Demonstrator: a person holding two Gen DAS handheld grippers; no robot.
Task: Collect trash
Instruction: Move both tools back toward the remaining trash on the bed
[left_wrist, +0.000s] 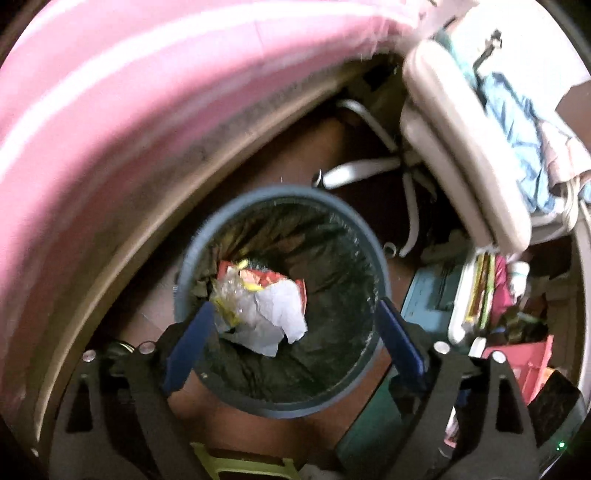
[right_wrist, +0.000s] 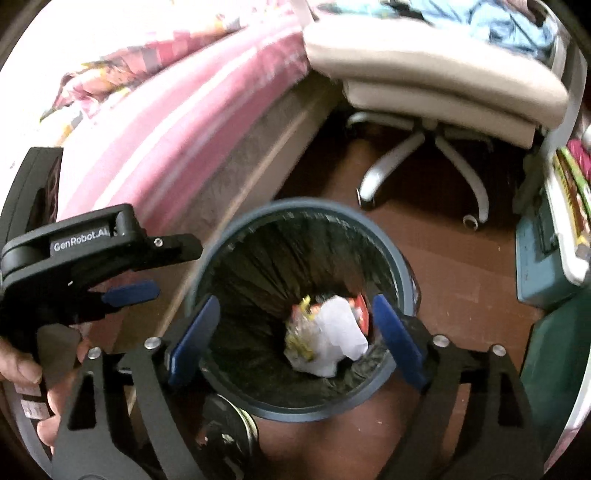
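Brown floor (right_wrist: 454, 258) is seen under both cameras, bounded by a bed with a pink sheet (left_wrist: 92, 122) on one side and one office chair with a beige seat (right_wrist: 436, 77) and a white star base (right_wrist: 424, 162) beyond. One round blue trash bin (left_wrist: 380, 258) is recorded standing upright on the floor, just beside the bed frame, its mouth facing up and its long axis vertical. One black liner bag (left_wrist: 325, 240) is fitted inside it.

Trash (left_wrist: 266, 306) is noted lying loose in the bottom of the bin: one crumpled white paper (right_wrist: 332, 339), one red and yellow wrapper (left_wrist: 258, 277), and a clear crinkled plastic piece (left_wrist: 229, 299); a further count cannot be made through the blur. No clear long axis can be given for the crumpled heap.

Left gripper (left_wrist: 295, 328) is held above the bin, pointed downward into the mouth. Its two blue fingers (left_wrist: 188, 343) are spread wide, about as wide as the bin's opening, with nothing between them.

Right gripper (right_wrist: 295, 339) is likewise pointed down over the bin, its two blue fingers (right_wrist: 192, 339) spread wide and holding nothing. From the right wrist view the left gripper's black body is seen to the left, above the bed edge, gripped by a hand (right_wrist: 22, 365).

A teal box (right_wrist: 543, 258) and stacked items are noted on the floor at the right.
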